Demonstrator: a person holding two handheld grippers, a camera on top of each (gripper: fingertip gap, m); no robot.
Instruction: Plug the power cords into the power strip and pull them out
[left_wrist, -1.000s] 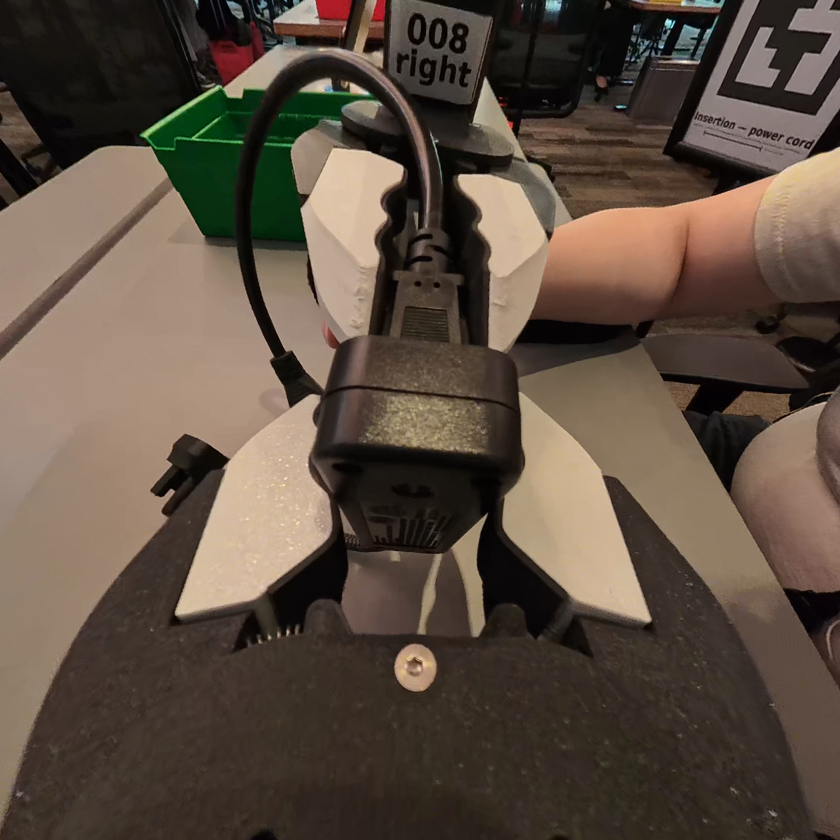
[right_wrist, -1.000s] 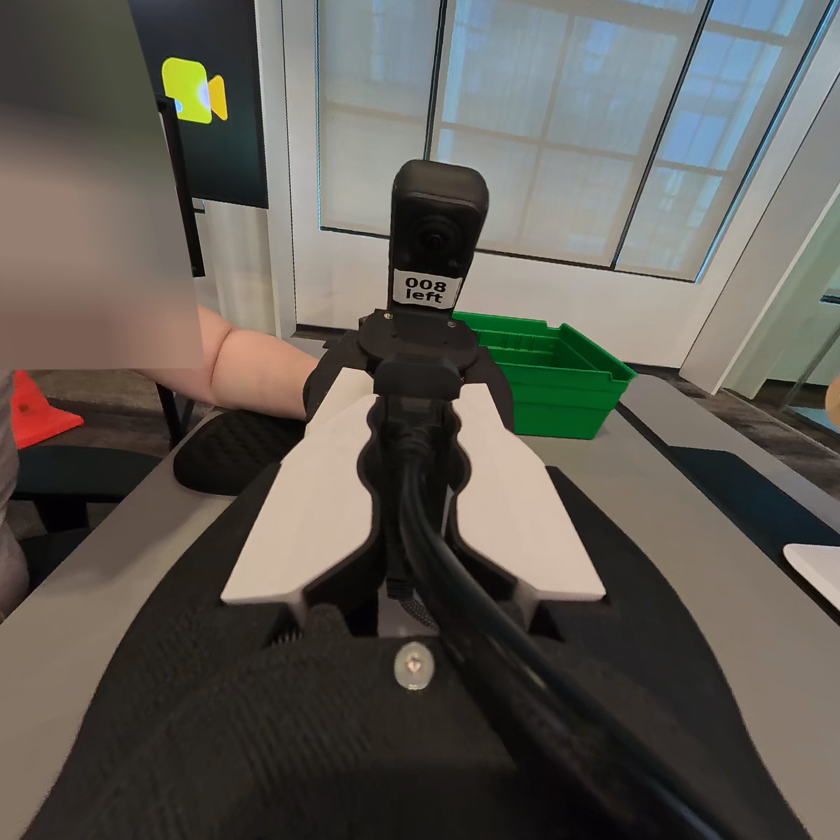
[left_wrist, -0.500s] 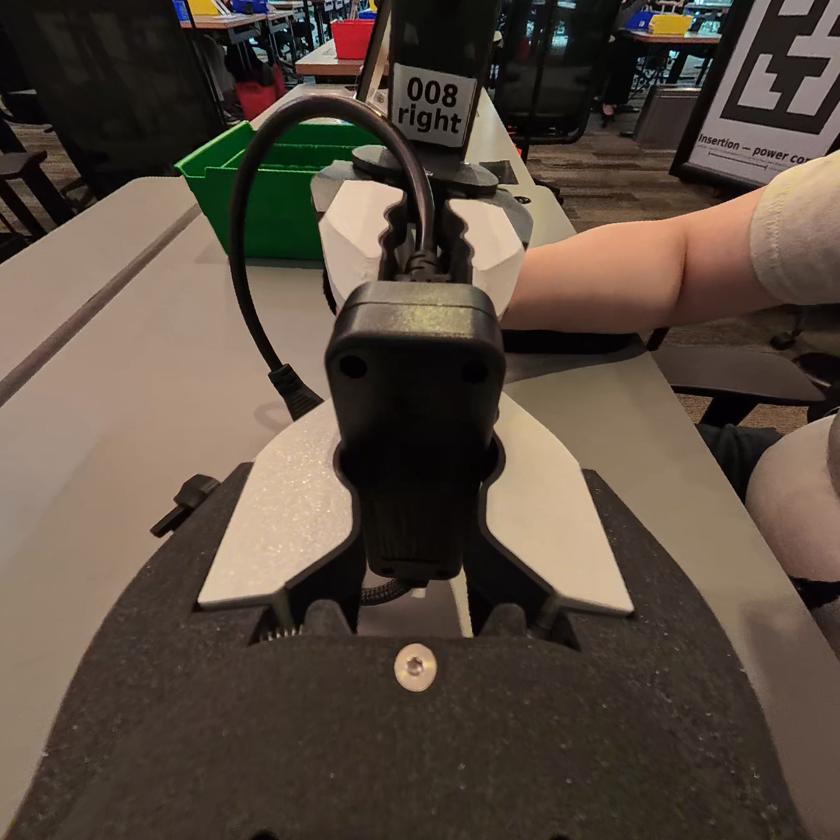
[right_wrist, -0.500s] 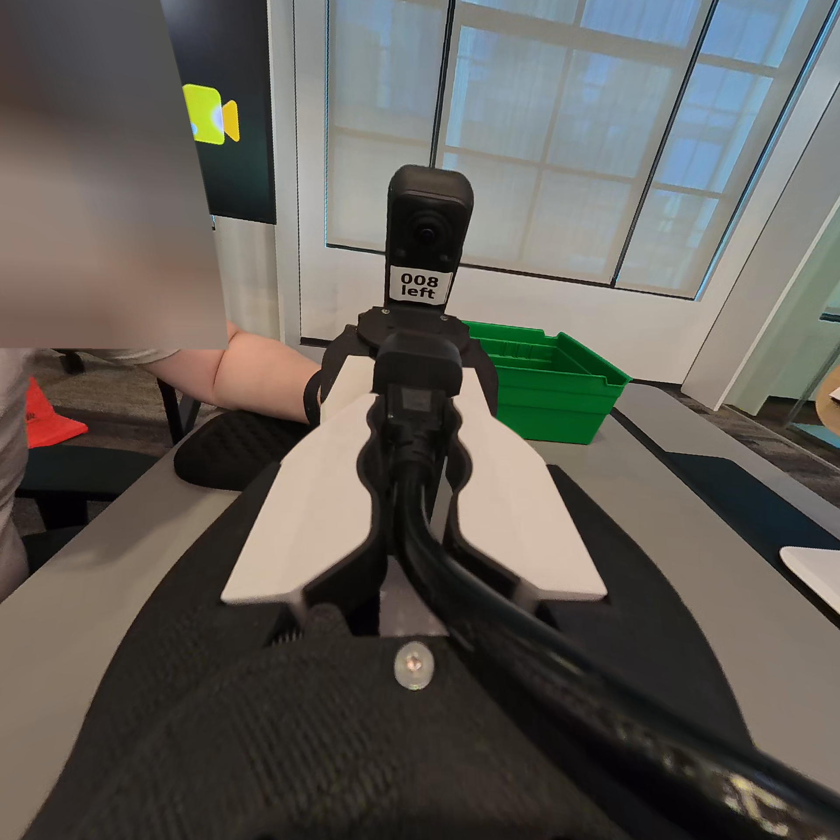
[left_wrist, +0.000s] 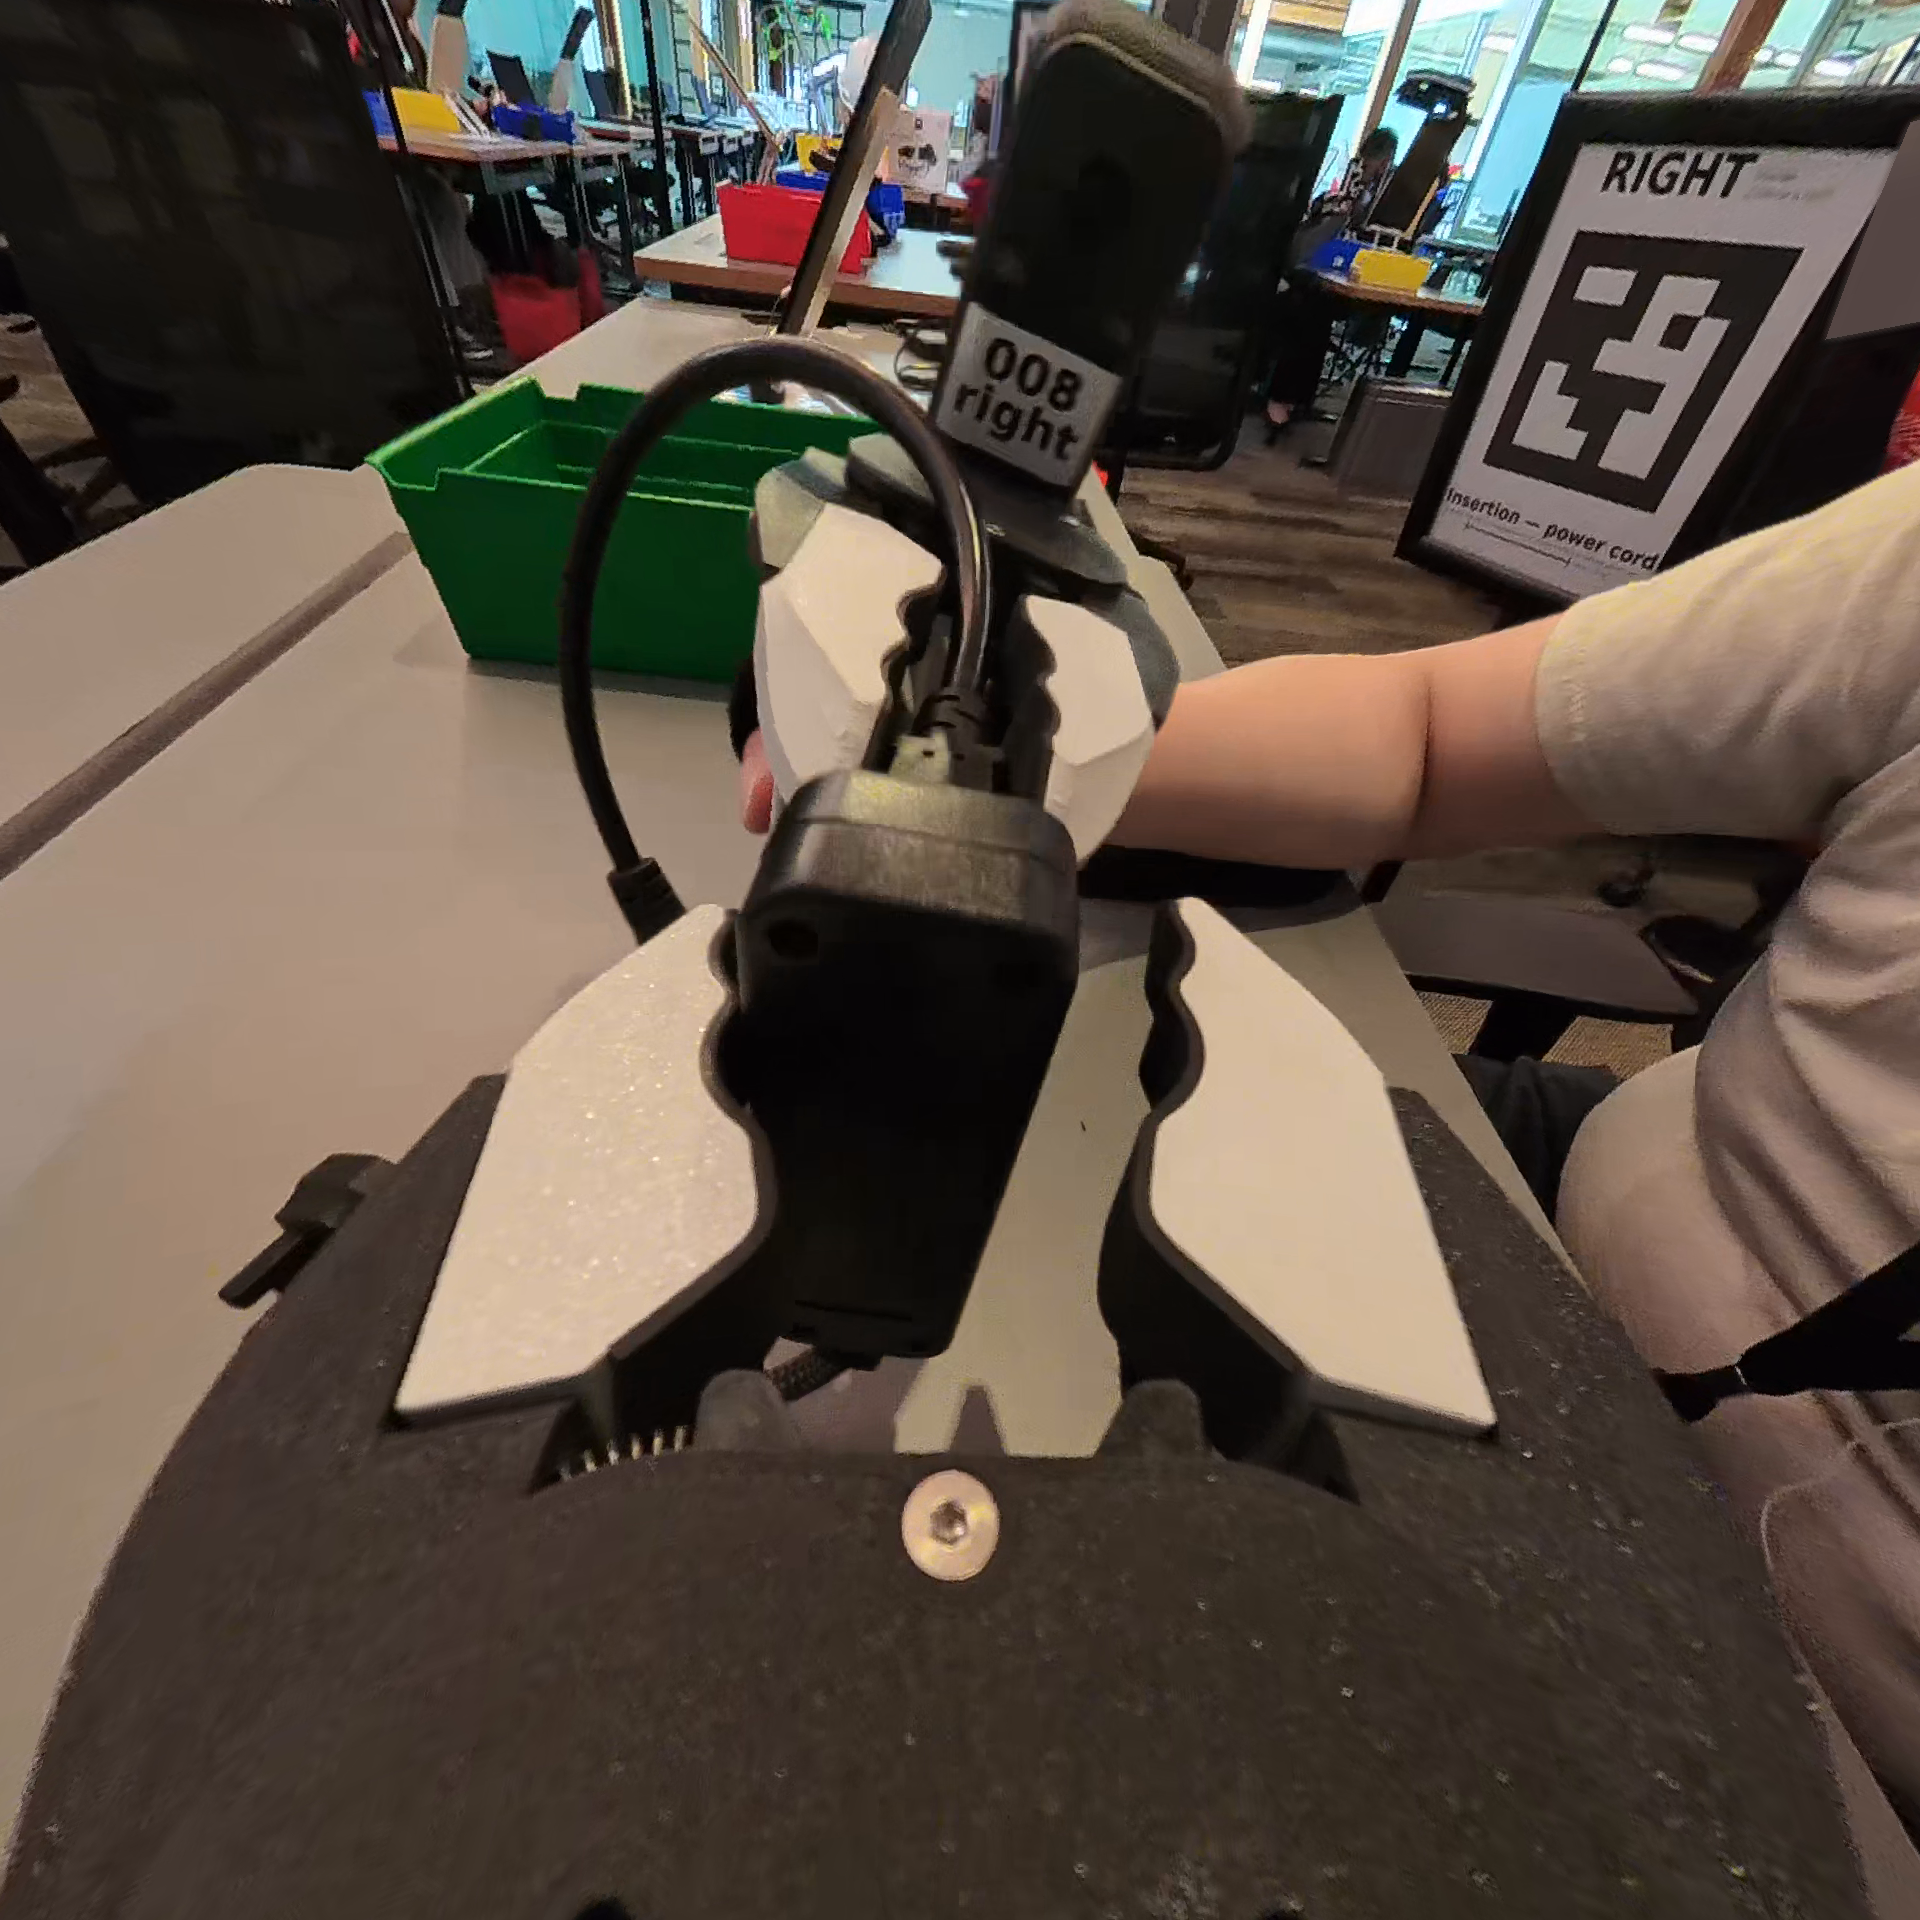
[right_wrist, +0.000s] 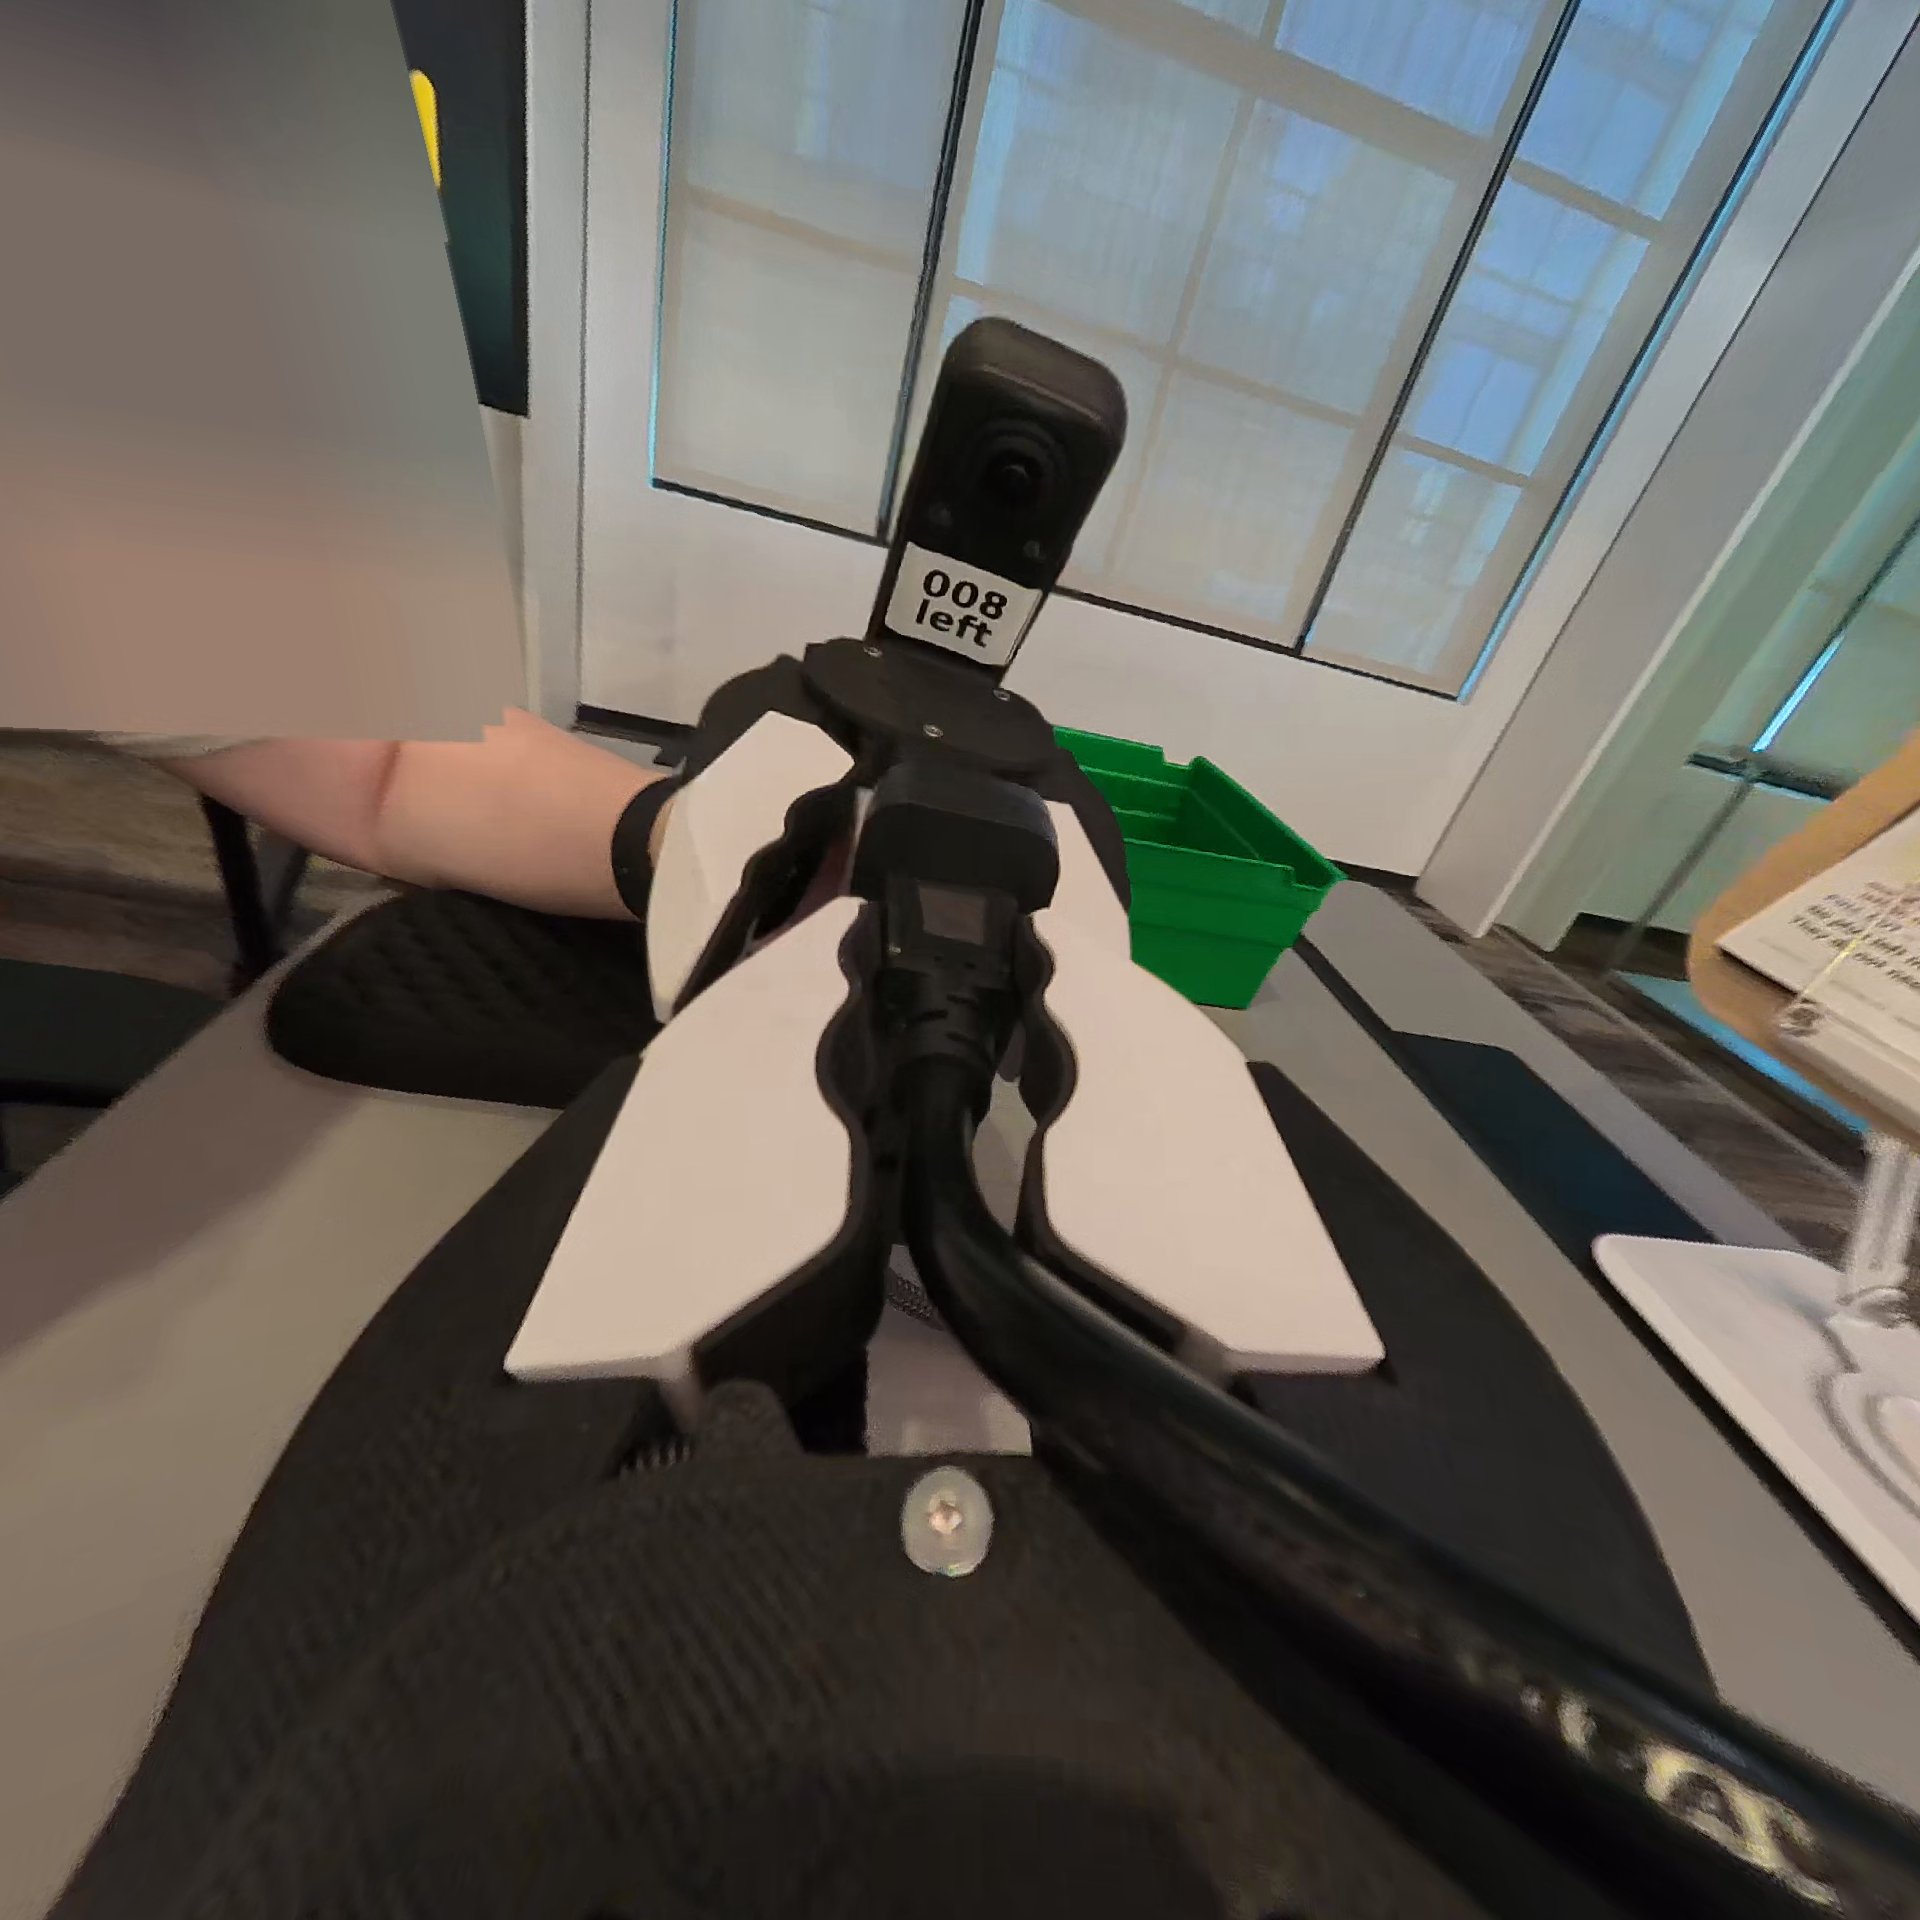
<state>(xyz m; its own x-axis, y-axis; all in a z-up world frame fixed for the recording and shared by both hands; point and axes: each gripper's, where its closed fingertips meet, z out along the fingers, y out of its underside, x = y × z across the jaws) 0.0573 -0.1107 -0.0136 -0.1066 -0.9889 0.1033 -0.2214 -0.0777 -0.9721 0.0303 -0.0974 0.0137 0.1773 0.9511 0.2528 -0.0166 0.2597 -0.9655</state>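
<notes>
Plug seated in power strip (left_wrist: 899, 1049), both lifted above the desk (left_wrist: 260, 935).
Left hand-held gripper (left_wrist: 935, 1049) spread wide, strip touching one finger; right hand-held gripper (right_wrist: 940, 1008) clamps the cord plug (right_wrist: 951, 935).

left hand-held gripper (left_wrist: 940, 1049) spread open, right hand-held gripper (right_wrist: 940, 997) clamped, facing each other

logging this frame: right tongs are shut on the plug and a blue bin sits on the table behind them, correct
Not quite: the bin is green, not blue, as the right wrist view shows. The rest holds: the right tongs are shut on the plug, and the bin sits on the table behind them.
</notes>
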